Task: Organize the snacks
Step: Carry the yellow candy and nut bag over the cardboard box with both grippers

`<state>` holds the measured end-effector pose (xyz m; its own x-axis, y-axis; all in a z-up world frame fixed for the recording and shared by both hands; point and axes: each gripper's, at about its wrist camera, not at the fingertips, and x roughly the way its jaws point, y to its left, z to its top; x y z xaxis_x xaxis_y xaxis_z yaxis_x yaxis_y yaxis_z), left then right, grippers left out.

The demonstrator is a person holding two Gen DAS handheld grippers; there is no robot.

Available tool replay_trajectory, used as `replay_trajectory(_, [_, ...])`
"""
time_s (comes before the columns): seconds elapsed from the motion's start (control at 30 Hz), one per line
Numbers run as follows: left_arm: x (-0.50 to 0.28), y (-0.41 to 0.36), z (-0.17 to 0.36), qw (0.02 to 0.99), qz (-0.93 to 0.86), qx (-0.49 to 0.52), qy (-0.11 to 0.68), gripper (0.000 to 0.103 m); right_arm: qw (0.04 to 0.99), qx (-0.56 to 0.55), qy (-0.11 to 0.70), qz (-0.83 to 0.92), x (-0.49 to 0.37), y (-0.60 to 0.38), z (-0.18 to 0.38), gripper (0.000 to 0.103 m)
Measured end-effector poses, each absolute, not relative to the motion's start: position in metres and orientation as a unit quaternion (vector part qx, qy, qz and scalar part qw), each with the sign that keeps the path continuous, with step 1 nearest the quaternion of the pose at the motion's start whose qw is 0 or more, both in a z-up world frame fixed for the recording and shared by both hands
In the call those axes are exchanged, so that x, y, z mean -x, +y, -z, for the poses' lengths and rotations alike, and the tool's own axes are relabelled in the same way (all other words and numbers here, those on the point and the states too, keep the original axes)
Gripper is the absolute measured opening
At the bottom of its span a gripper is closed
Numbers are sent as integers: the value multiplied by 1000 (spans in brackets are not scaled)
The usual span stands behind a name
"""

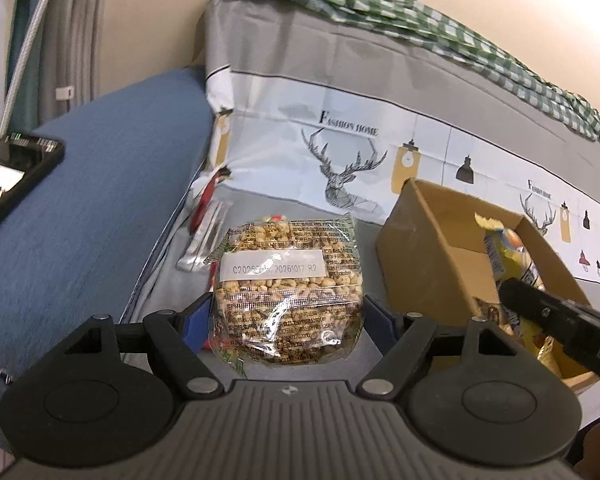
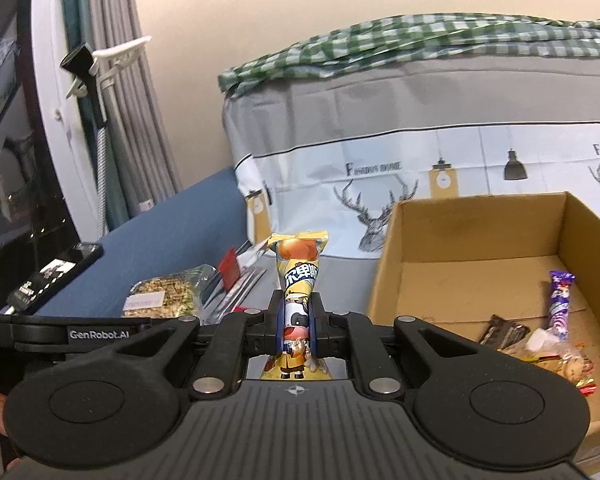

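left gripper (image 1: pixel 288 312): jaws wide, either side of nut pack (image 1: pixel 288 292), not pinching | right gripper (image 2: pixel 297 320): jaws clamped on yellow snack (image 2: pixel 298 276) | box (image 2: pixel 476 228) right of jaws

1. The left gripper (image 1: pixel 287 316) is wide open around a clear bag of puffed grain (image 1: pixel 288 292) at 6 o'clock.
2. A cardboard box (image 1: pixel 428 240) with yellow snack packets (image 1: pixel 508 256) stands at 3 o'clock.
3. A phone (image 1: pixel 12 176) lies at 9 o'clock.

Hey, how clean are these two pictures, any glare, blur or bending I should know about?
Left wrist view: glare streaks on the clear puffed-grain bag partly wash out its print; the blue cushion smears at the edge. Right wrist view: sharp on the yellow snack packet; fisheye bows the cardboard box.
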<state>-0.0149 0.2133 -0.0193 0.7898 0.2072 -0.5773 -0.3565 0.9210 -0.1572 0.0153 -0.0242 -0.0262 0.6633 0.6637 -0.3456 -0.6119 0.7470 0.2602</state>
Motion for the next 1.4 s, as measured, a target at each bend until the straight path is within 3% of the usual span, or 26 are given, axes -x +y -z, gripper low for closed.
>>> replay_trajectory(0.6, [-59,132,-39,953,-90,107,269,82,951,-130,184,-214,-58,-89,24,11])
replay_trajectory(1.27, [-123,32,-63,966,-7,76,249,82,960,-193,176,-98,-91,-159,36,12])
replay_trajectory(1.37, [-130,29,-68,965,-4,88,247,87,961,-189,179,-92,-91,-161,39,17])
replay_trajectory(1.4, [-129,30,-68,965,-5,94,245,89,961,-189,181,-87,-91,-161,39,33])
